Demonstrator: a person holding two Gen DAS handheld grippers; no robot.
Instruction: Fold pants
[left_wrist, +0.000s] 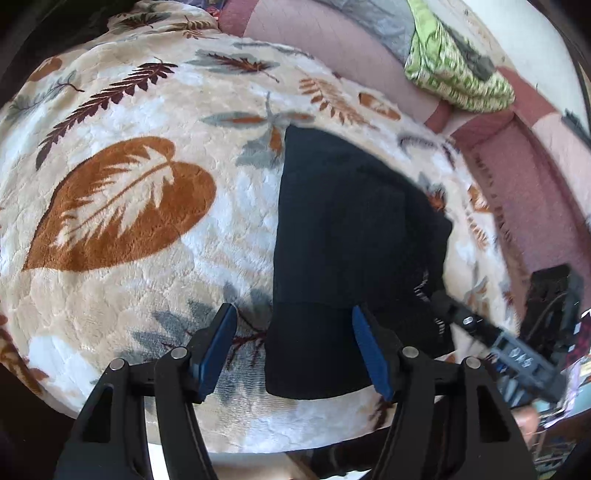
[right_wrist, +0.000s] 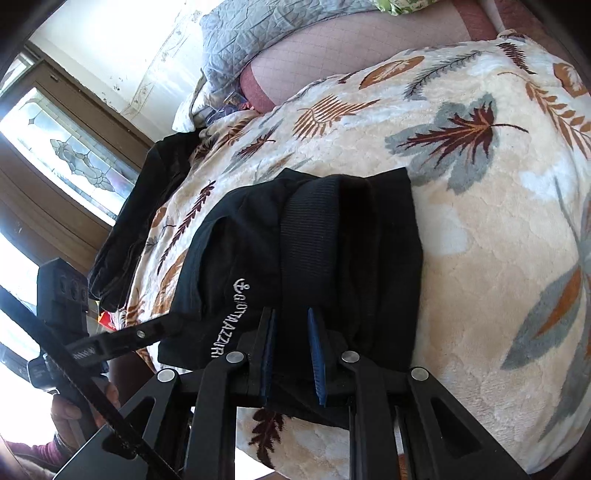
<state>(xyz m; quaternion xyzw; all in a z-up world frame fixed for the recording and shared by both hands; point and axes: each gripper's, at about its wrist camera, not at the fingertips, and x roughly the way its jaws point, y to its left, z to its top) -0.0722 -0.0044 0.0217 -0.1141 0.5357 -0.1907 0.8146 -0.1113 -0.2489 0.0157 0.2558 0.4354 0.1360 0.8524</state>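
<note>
The black pants lie folded into a thick rectangle on a leaf-patterned fleece blanket. My left gripper is open, its blue pads spread wide over the near left edge of the pants, holding nothing. In the right wrist view the pants show a ribbed waistband and white lettering. My right gripper is narrowly open with the waistband edge between its pads; I cannot tell if it pinches the cloth. The left gripper's finger reaches the pants from the left.
A second dark garment lies at the blanket's far edge. A green patterned cloth and pink cushions sit behind. A grey quilted pillow and a window are beyond. The blanket's near edge drops off below both grippers.
</note>
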